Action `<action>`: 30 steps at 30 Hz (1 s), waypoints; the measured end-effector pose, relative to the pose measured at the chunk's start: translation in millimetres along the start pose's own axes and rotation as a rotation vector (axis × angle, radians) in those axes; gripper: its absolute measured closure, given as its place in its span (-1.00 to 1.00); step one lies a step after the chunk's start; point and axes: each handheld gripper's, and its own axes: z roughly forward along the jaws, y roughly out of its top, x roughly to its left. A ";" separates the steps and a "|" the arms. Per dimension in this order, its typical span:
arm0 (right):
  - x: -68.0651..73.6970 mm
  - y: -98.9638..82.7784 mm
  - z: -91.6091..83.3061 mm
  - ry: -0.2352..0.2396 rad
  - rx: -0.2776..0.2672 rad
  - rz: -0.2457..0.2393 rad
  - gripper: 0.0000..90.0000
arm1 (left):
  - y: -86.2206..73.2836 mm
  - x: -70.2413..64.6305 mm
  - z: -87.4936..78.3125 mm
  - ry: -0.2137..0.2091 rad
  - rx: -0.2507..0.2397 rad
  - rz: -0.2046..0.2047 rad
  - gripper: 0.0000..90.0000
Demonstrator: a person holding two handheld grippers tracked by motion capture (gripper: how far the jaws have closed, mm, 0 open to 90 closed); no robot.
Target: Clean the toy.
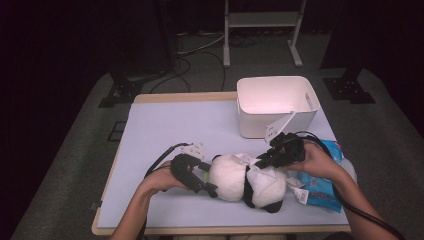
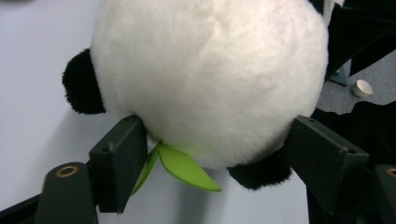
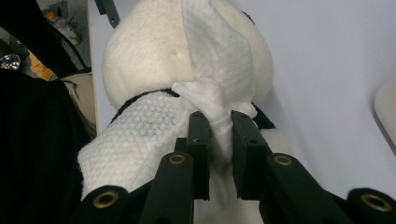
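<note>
White wipe is pinched in the right tool; rub softly while the left tool, wide, cups the panda.

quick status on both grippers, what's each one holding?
Left gripper: jaws wide, straddling the plush panda head, both touching it; grip uncertain.
Right gripper: shut on the white wipe on the panda.

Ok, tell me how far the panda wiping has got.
Done: a white wipe is out and draped over the plush panda. In hand: the right hand-held gripper pinches the wipe, and the left hand-held gripper brackets the panda's head. Left: wiping; the white bin waits.
</note>
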 end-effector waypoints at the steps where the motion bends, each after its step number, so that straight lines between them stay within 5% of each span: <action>1: 1.1 0.1 0.9 0.002 -0.002 -0.003 0.74 | 0.0 0.7 -0.8 -0.006 0.004 0.000 -0.54; 16: 12.9 -2.2 8.3 0.037 -0.038 -0.028 0.75 | 25.1 5.9 -6.4 -0.019 -0.018 0.005 -0.60; 30: 18.4 1.0 11.2 0.045 -0.015 -0.048 0.75 | 47.8 15.0 17.6 -0.062 0.040 -0.007 -0.81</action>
